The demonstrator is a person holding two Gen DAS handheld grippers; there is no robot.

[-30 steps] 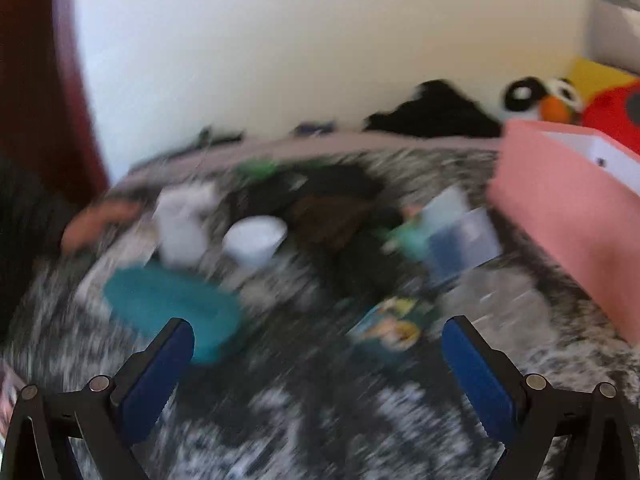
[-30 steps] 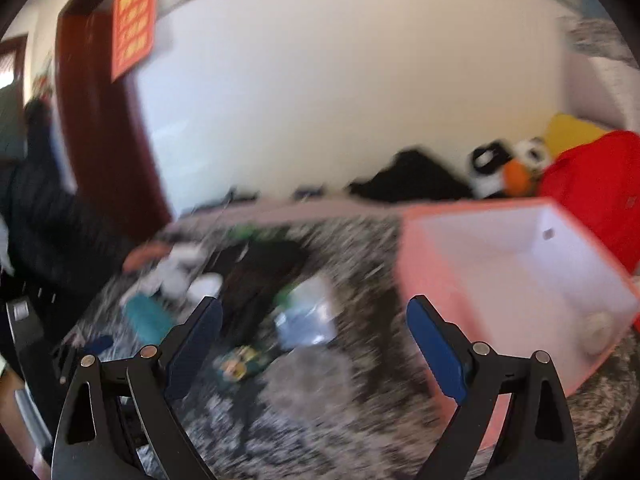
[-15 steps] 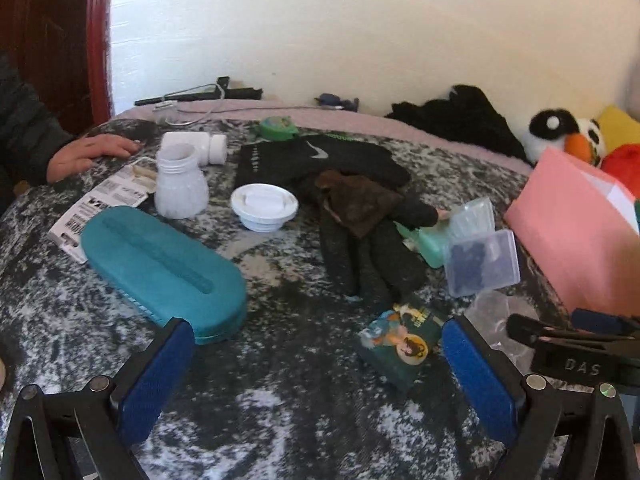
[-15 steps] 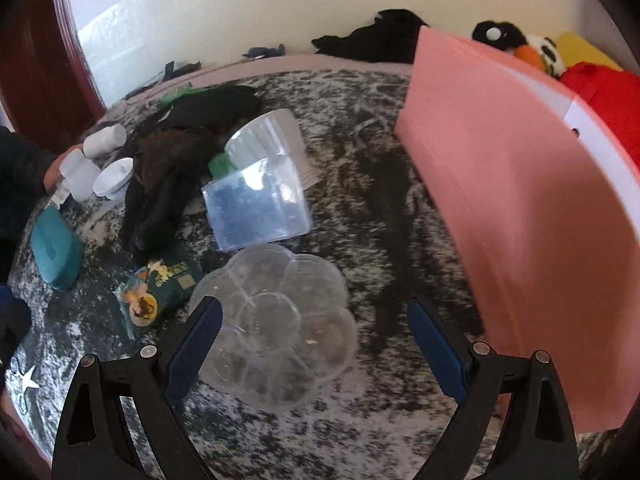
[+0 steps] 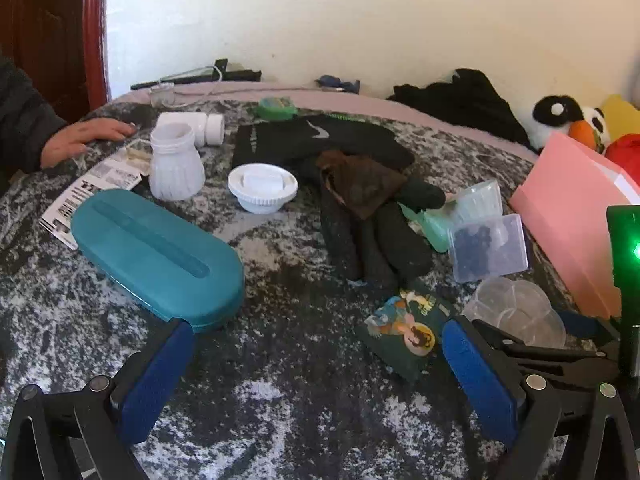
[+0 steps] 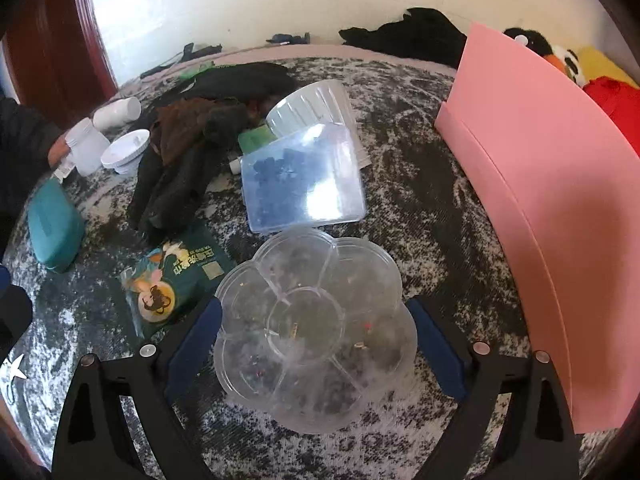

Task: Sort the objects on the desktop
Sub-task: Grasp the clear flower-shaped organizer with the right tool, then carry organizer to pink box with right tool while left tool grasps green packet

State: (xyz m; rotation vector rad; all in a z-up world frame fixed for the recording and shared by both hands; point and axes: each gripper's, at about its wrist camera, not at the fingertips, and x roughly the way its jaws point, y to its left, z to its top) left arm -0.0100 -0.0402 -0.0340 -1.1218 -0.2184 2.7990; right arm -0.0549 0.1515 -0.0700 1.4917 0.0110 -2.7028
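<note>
A clear flower-shaped plastic tray (image 6: pixel 316 328) lies on the mottled cloth, between the open fingers of my right gripper (image 6: pixel 316 352); whether the pads touch it I cannot tell. It also shows in the left wrist view (image 5: pixel 516 312). Beyond it lie a clear box of blue beads (image 6: pixel 304 178), a green snack packet (image 6: pixel 172 276) and dark gloves (image 6: pixel 180 160). My left gripper (image 5: pixel 316 376) is open and empty above bare cloth, in front of a teal case (image 5: pixel 156 256).
A pink box (image 6: pixel 540 200) stands along the right. White jars (image 5: pixel 176 164) and a white lid (image 5: pixel 262 186) sit at the far left, by a person's hand (image 5: pixel 84 140). Plush toys (image 5: pixel 572 124) lie behind the pink box.
My right gripper has dropped down and forward until the flower-shaped tray sits between its fingers. My left gripper has settled low over the cloth after a fast, blurred swing.
</note>
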